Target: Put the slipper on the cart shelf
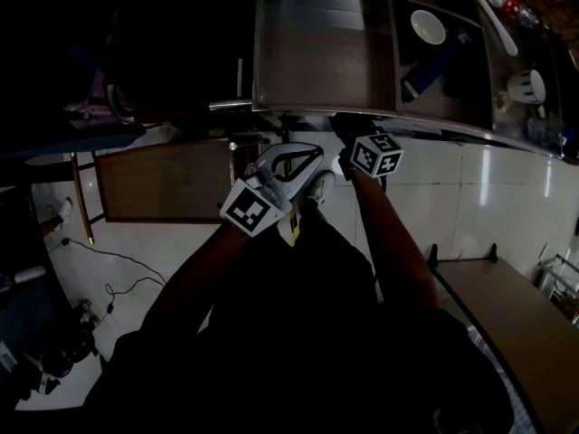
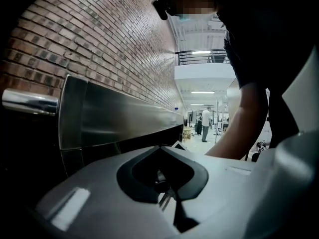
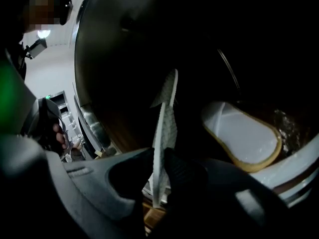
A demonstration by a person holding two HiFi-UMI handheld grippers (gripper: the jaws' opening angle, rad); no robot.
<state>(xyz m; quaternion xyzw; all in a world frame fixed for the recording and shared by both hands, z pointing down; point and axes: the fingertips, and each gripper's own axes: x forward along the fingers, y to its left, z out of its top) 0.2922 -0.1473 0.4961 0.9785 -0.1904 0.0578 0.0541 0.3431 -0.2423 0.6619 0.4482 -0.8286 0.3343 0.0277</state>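
Observation:
In the right gripper view my right gripper (image 3: pixel 160 168) is shut on a thin pale slipper (image 3: pixel 164 118), which stands on edge between the jaws with its ribbed sole showing. Just beyond it a second slipper (image 3: pixel 241 136), white inside with a tan rim, lies flat in the dark lower part of the steel cart (image 1: pixel 317 61). In the head view only the right gripper's marker cube (image 1: pixel 375 155) shows, at the cart's front edge. My left gripper (image 2: pixel 169 193) hangs beside the cart's edge (image 2: pixel 124 118), shut and holding nothing.
A white bowl (image 1: pixel 428 26) and a white mug (image 1: pixel 527 86) sit on the cart's right side. A wooden table (image 1: pixel 163 181) stands left of my legs and a bench (image 1: pixel 507 315) at the right. Cables (image 1: pixel 118 269) trail over the white floor. A brick wall (image 2: pixel 99 44) runs behind the cart.

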